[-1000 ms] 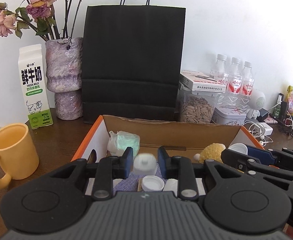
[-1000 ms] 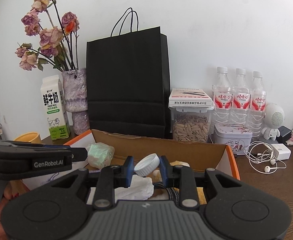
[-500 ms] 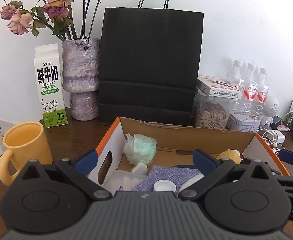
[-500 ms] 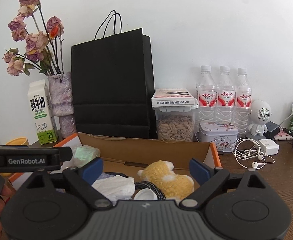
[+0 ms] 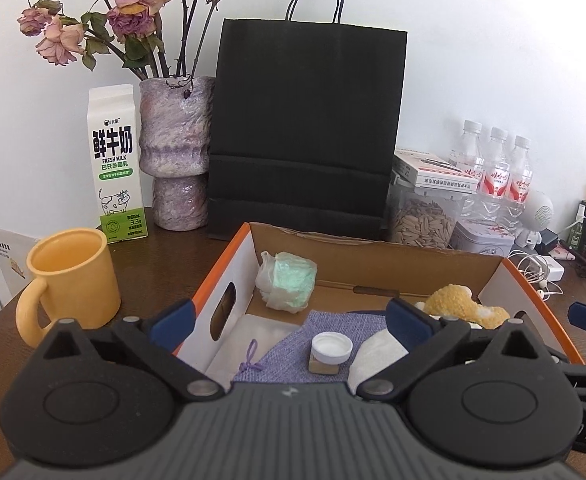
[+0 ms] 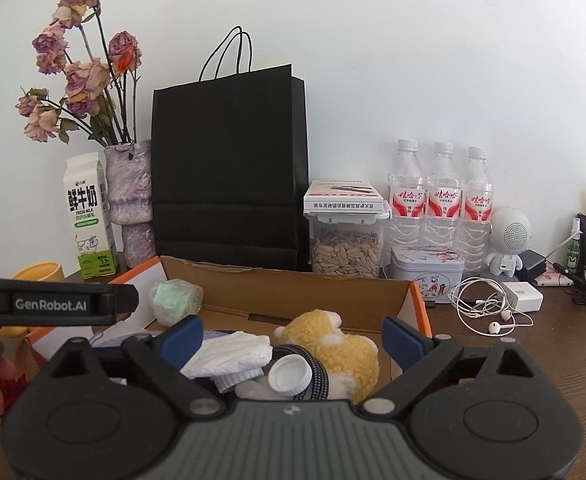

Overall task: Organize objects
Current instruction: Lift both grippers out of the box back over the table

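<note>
An open cardboard box [image 5: 373, 258] with orange edges lies below both grippers. My left gripper [image 5: 291, 318] is open above it. Under its jaws a small white-capped jar [image 5: 330, 354] rests on a purple cloth pouch [image 5: 293, 354], free of the fingers. A green-white wrapped bundle [image 5: 287, 286] sits in the box's far left corner. My right gripper [image 6: 293, 338] is open too. A loose white cap [image 6: 291, 374] lies below it beside a white tissue [image 6: 233, 354], a braided cable and a yellow plush toy [image 6: 345, 350]. The left gripper's arm [image 6: 53, 304] crosses the right wrist view.
Left of the box stand a yellow mug [image 5: 73, 276], a milk carton [image 5: 117, 164] and a vase of dried roses [image 5: 177, 152]. A black paper bag [image 5: 305, 132] stands behind it. A seed container [image 6: 345, 252], water bottles [image 6: 441, 200], a tin and earphones [image 6: 489, 308] crowd the right.
Both grippers have opened wide. The left one let go of the white-capped jar, now on the purple pouch. The right one let go of the white cap, now lying by the plush toy.
</note>
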A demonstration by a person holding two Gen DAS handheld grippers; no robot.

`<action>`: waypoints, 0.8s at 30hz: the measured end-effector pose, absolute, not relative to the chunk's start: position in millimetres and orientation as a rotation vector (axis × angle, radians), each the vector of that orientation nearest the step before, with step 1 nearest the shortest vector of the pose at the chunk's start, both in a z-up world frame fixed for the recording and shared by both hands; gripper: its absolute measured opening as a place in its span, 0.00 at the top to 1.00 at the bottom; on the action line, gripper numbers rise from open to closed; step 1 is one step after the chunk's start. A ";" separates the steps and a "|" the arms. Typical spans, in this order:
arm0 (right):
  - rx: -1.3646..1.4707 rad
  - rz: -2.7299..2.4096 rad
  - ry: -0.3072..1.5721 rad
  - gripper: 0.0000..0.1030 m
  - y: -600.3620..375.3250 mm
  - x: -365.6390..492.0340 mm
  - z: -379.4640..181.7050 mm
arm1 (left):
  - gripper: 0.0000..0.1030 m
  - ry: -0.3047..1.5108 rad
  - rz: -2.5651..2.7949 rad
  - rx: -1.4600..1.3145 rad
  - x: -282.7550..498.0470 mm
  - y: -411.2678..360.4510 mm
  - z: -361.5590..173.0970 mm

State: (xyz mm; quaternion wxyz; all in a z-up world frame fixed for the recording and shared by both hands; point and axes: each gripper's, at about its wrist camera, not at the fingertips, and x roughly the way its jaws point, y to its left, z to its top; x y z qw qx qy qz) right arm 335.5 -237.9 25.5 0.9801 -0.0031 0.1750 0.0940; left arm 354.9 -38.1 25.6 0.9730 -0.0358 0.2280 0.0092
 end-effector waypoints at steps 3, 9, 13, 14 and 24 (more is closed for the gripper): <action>-0.013 0.188 0.353 0.07 -238.2 321.2 24.5 | 0.00 0.461 0.017 -0.076 340.9 -37.5 26.1; -0.027 0.210 0.376 0.07 -235.8 287.3 20.2 | 0.00 0.481 0.010 -0.073 308.2 -37.0 25.2; -0.037 0.225 0.402 0.07 -234.3 263.0 17.8 | 0.00 0.503 0.002 -0.067 284.7 -37.5 21.8; -0.042 0.226 0.408 0.07 -233.6 256.7 16.6 | 0.00 0.510 0.000 -0.063 278.9 -37.4 20.5; -0.085 0.242 0.505 0.07 -234.9 205.0 -5.2 | 0.00 0.586 0.016 -0.031 229.2 -25.8 -1.1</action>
